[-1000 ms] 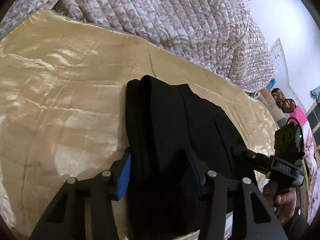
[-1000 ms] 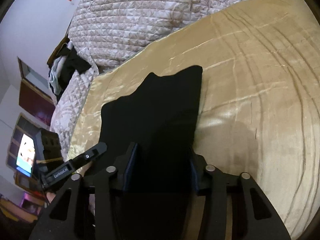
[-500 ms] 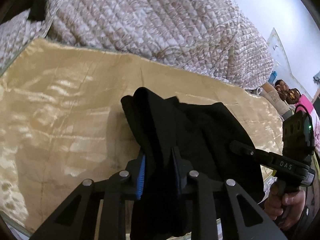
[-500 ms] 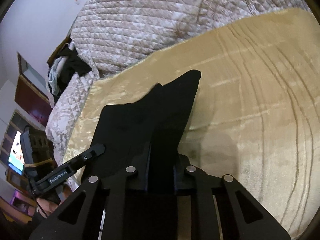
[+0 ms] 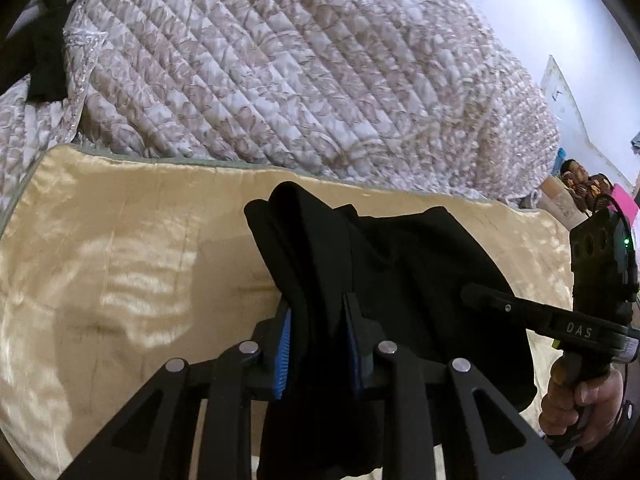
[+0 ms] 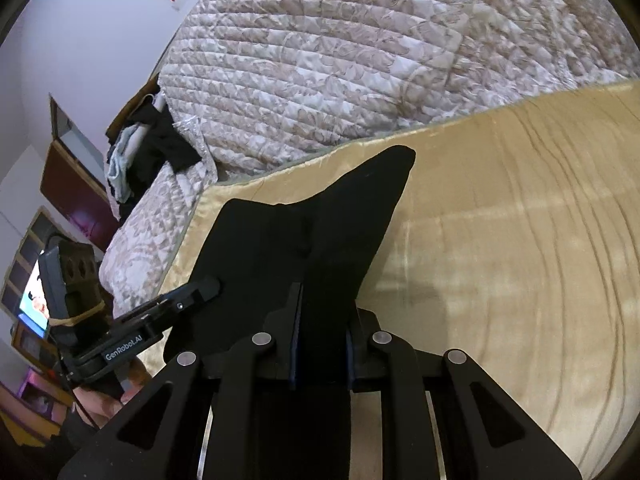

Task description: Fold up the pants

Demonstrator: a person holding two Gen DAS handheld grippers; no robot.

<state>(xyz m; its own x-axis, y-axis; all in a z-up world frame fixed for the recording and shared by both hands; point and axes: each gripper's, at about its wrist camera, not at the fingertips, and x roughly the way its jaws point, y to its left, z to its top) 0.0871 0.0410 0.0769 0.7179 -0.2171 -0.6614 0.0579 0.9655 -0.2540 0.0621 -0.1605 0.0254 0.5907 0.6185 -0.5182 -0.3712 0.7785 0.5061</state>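
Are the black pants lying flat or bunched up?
Bunched up: the black pants rise in dark folds off the gold blanket, pinched in both claws.

Both tools are matte black. The left gripper [image 5: 318, 344] has blue ribbed pads [image 5: 283, 354] and silver round screws on its linkage. The right gripper [image 6: 322, 350] has the same screws; seen beside the left gripper, its body carries white letters "DAS", a green light, and a dark sleeve [image 5: 624, 442] below the handle.

Pants [image 5: 384, 280]: black cloth, matt, soft, no sheen. Sheet [image 5: 120, 280]: gold satin-like cloth, glossy, creased. Quilt [image 5: 300, 80] at 12 o'clock: stitched printed cloth, slight sheen. Left gripper [image 5: 318, 344]: matt black plastic, bright metal rivets, blue ribbed pads [image 5: 283, 354].
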